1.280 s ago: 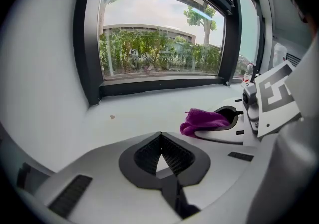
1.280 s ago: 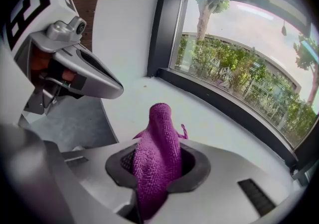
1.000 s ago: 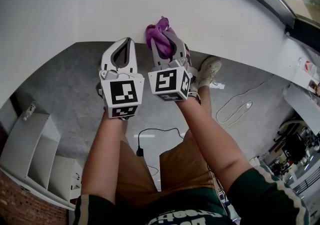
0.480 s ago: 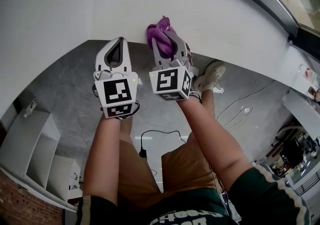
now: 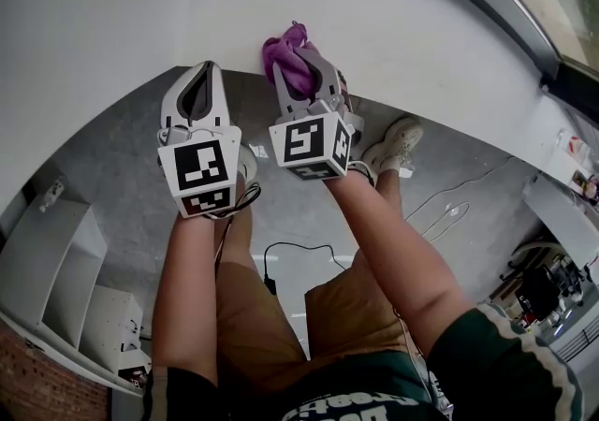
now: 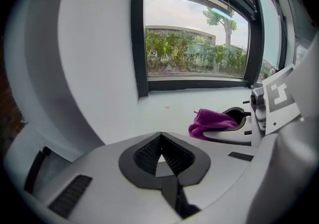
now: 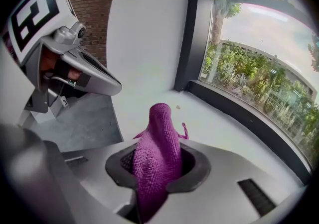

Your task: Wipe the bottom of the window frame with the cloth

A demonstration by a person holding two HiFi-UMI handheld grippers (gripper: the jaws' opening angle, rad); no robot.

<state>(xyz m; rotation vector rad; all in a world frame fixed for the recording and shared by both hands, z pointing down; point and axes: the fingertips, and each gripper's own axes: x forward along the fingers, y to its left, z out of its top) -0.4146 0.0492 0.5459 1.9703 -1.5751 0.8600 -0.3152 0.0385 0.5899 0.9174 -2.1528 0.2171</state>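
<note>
A purple cloth is pinched in my right gripper, which is shut on it; the cloth bunches up past the jaws and points at the white sill. The dark bottom rail of the window frame runs beyond it on the right. My left gripper is held just left of the right one, shut with nothing between its jaws. From the left gripper view the cloth sits at the right, below the window frame's bottom rail.
A white wall fills the left and the white sill surface lies ahead. Below are a grey floor, a white shelf unit, a black cable and the person's legs and shoe.
Both grippers have shifted up and a little left in the head view, toward the white wall. The left one has drawn slightly apart from the right. The cloth stays held.
</note>
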